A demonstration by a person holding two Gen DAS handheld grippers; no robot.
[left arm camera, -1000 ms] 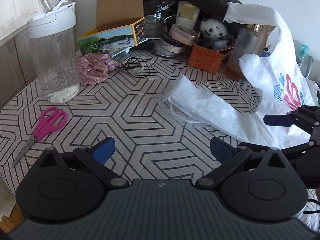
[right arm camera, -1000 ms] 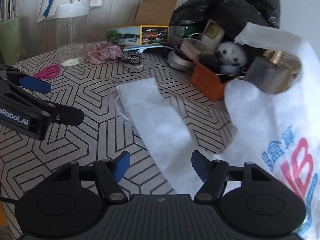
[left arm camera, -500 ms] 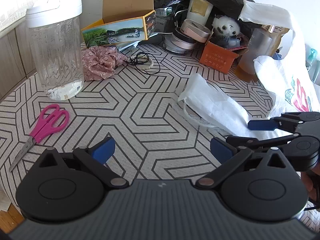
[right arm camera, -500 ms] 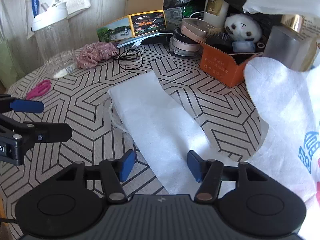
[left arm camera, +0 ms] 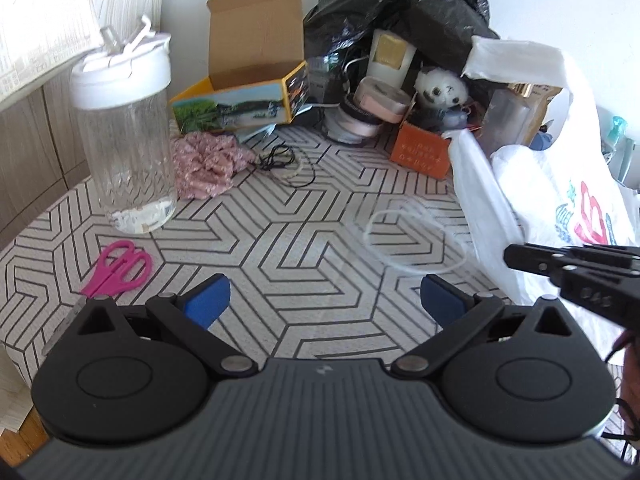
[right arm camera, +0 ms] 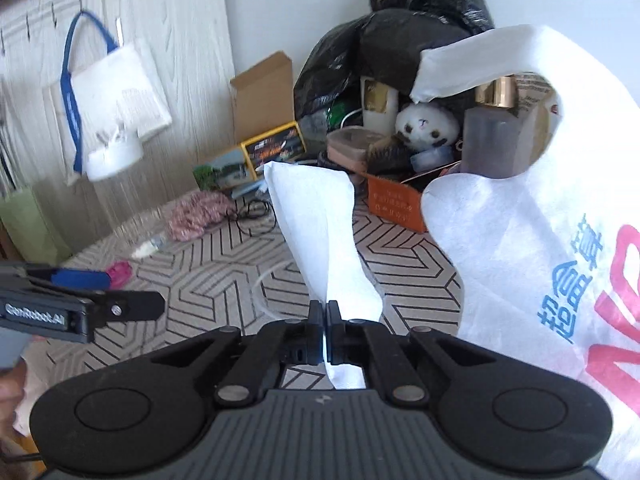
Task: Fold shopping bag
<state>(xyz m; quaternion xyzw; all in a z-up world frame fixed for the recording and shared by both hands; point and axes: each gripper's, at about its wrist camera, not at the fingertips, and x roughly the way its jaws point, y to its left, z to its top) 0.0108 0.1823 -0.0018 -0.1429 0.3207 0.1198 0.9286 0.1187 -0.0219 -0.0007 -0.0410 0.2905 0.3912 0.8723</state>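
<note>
now shut, right tongs [right arm camera: 324, 312] pinch bag handle [right arm camera: 320, 216].

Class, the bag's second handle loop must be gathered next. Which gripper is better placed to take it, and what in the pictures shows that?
Probably the left gripper: it is open and holds nothing. The right gripper is shut on the shopping bag, pinching one handle strip; the second handle loop hangs unheld.
</note>
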